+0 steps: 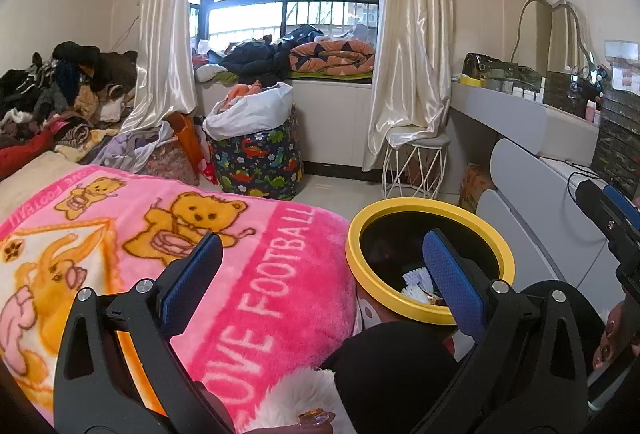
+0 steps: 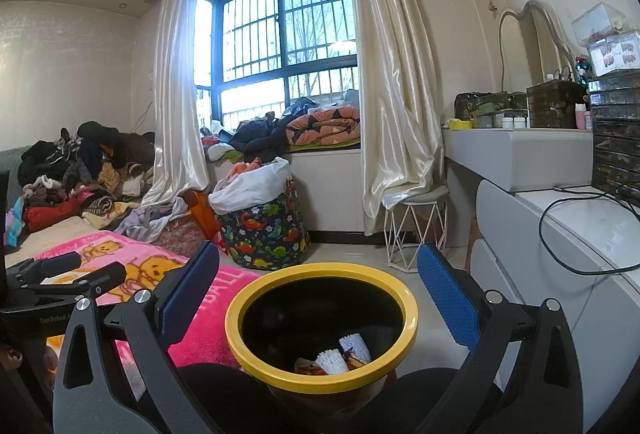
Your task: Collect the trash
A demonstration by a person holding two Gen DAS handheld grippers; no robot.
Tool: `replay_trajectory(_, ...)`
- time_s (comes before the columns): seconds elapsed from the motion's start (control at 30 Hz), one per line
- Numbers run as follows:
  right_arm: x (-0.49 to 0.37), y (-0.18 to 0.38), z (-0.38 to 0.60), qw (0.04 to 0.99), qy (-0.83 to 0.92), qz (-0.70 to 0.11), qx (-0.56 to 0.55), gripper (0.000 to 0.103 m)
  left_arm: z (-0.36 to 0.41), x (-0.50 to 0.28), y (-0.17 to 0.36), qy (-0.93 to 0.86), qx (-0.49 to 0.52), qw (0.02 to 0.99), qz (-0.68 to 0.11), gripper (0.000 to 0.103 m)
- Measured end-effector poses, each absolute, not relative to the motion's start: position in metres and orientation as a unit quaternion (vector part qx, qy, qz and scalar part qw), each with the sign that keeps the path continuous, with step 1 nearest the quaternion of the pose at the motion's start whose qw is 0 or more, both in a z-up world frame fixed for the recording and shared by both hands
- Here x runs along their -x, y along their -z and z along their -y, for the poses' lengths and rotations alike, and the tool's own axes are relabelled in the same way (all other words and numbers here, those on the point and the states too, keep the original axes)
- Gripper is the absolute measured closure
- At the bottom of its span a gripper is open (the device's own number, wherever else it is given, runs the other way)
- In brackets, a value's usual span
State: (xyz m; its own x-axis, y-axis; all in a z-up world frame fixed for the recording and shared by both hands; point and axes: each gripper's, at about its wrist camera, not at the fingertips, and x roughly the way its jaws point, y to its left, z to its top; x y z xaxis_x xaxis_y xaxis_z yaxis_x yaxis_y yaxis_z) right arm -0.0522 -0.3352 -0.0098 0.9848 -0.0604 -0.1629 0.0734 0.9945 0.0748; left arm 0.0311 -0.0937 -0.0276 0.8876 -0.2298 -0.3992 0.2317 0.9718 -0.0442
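A trash bin with a yellow rim [image 1: 430,205] [image 2: 320,270] and a dark inside stands between the bed and the white dresser. White paper cupcake liners [image 2: 332,360] and snack wrappers [image 2: 306,366] lie at its bottom; they also show in the left wrist view [image 1: 416,284]. My left gripper [image 1: 324,274] is open and empty, over the pink blanket edge and the bin. My right gripper [image 2: 318,282] is open and empty, spread just above the bin's mouth. The left gripper shows at the left edge of the right wrist view [image 2: 80,274].
A pink teddy-bear blanket [image 1: 160,234] covers the bed on the left. A dinosaur-print basket [image 2: 266,230] with a white bag stands by the window. A white wire stool [image 2: 414,226] stands under the curtain. A white dresser [image 2: 580,234] with a black cable is on the right. Clothes pile [image 2: 80,165] far left.
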Motion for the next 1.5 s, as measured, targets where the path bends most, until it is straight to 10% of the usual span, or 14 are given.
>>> replay_trajectory(1.2, 0.046, 0.004, 0.338, 0.996, 0.025, -0.080, -0.032, 0.006, 0.086, -0.029, 0.022, 0.111, 0.002, 0.973, -0.203, 0.011)
replay_trajectory(1.5, 0.002, -0.032, 0.268, 0.984, -0.146, -0.099, -0.020, 0.006, -0.023, -0.020, 0.015, 0.007, 0.076, 0.969, -0.236, 0.011)
